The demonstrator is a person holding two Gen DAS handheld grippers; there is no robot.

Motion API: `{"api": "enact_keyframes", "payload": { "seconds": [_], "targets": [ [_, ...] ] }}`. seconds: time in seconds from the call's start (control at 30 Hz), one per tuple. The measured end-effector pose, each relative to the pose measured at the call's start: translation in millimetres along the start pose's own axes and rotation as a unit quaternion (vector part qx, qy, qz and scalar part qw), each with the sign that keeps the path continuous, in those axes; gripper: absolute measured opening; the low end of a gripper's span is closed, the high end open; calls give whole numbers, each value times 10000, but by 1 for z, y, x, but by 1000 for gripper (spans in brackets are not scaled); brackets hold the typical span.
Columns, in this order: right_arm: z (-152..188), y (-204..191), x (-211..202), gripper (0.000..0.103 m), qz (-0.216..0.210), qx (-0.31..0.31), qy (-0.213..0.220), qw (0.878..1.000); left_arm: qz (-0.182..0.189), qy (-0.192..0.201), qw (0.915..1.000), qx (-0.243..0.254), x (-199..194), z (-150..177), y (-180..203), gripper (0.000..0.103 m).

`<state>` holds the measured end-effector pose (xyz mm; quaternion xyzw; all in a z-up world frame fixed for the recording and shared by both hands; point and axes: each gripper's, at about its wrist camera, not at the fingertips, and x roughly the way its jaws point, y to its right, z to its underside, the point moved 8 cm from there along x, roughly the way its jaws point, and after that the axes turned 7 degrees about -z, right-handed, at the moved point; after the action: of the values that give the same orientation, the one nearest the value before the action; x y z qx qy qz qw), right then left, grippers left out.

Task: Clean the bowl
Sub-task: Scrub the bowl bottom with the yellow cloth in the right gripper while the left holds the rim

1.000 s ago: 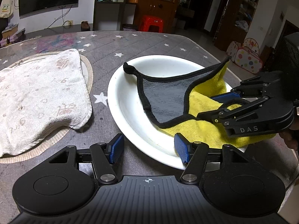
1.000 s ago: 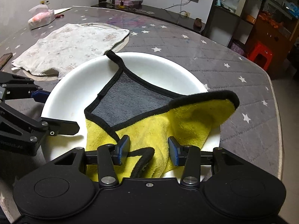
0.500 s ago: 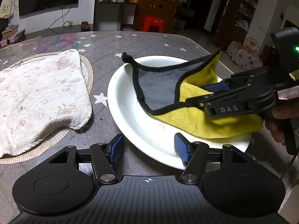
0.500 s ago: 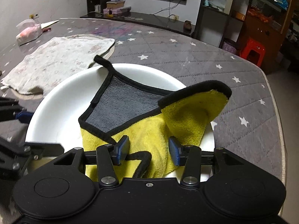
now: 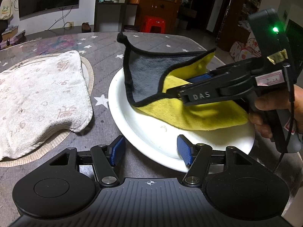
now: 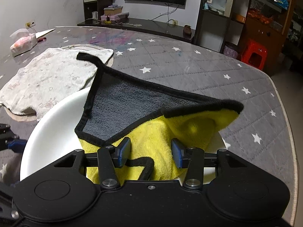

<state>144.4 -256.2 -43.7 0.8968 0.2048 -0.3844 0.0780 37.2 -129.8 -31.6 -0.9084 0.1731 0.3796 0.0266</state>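
The right gripper's [image 6: 151,152] blue-padded fingers [image 6: 124,152] pinch a bunched fold of a yellow cloth [image 6: 151,138] with a grey reverse and black piping, holding it partly lifted so one black-edged corner sticks up and out while the yellow part sags into the bowl [image 5: 151,132]. The left gripper's [image 5: 150,150] fingers [image 5: 184,152] are spread apart, gripping nothing, one on either side of the bowl's near rim. The bowl is wide, shallow and white, with a small speck on its inner wall, and sits on the grey, star-printed tabletop [image 5: 161,43]. Just beside it lies a pale patterned towel [image 5: 41,96] on a round mat [image 5: 89,71].
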Motion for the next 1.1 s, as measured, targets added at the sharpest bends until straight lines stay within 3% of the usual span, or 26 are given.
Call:
{"api": "enact_keyframes", "payload": {
  "seconds": [0.3, 1.1],
  "targets": [
    [-1, -10, 1, 49, -101, -122, 16, 9999, 23, -8, 10000, -9, -1, 0, 0, 63],
    [36, -14, -36, 50, -300, -404, -216, 9985, 39, -20, 9999, -121, -1, 1, -5, 63]
  ]
}}
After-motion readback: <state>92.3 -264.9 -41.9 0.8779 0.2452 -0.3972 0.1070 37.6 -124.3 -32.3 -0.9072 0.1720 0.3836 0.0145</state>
